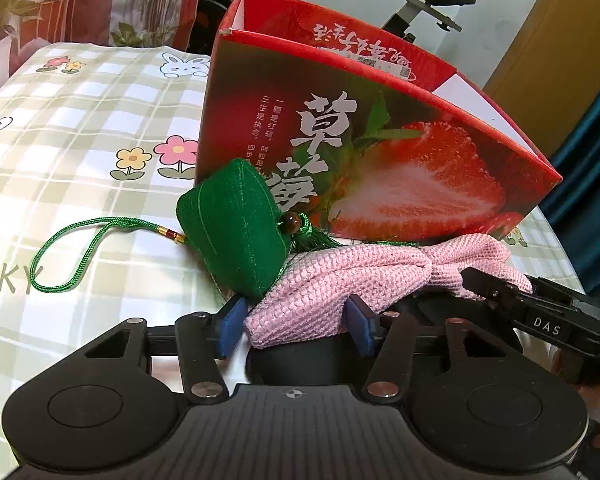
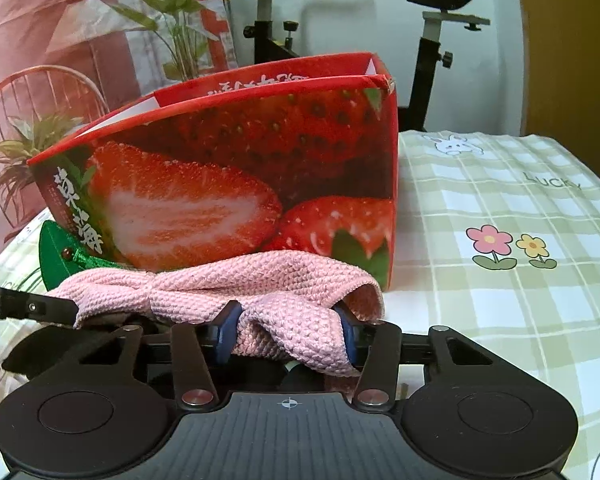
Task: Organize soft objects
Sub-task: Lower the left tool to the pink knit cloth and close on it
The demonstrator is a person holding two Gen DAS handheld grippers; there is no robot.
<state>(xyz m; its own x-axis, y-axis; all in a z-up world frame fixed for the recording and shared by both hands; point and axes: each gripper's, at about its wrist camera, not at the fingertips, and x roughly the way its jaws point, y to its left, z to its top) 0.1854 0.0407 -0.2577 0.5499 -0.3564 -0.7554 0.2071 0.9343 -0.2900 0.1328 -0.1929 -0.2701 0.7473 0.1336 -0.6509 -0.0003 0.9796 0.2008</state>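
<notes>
One end of the pink knitted band (image 1: 340,276) is pinched between the blue pads of the left hand-held gripper (image 1: 296,326); the other end is pinched by the right hand-held gripper (image 2: 288,334). The band is stretched just in front of the strawberry box (image 2: 236,176), which is open at the top. A green sachet (image 1: 236,220) with a bead and tassel leans against the box's front, touching the band. Its green cord (image 1: 72,248) is trailed away from the box across the checked cloth (image 1: 80,120).
</notes>
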